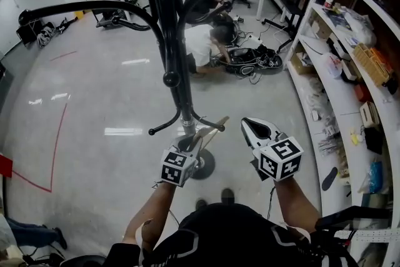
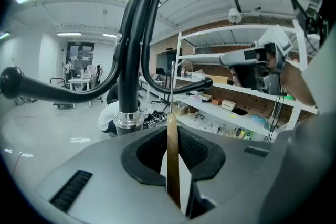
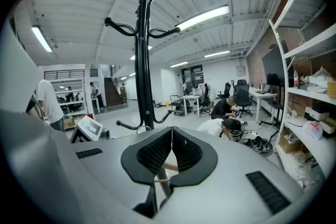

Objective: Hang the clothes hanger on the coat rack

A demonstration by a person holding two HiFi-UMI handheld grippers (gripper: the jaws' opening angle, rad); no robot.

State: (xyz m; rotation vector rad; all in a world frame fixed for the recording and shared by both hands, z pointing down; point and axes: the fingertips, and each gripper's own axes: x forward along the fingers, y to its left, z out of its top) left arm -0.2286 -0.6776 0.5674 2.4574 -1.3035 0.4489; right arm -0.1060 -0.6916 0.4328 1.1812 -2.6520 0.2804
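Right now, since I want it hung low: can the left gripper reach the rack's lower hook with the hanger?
Probably yes: the left gripper holds the hanger near the lower hook, nothing visibly between.

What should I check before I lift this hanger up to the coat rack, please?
1. Grip on the hanger: ok, the left gripper clamps its wooden bar.
2. Wire hook upright: ok; its tip, cannot tell.
3. Free arm on the coat rack: ok, the arms in view are bare.
4. Right gripper out of the way: ok, shut beside the hanger, holding nothing.
5. Hanger hung: not ok, it is held low by the pole.
6. Crouching person clear: ok, beyond the rack.
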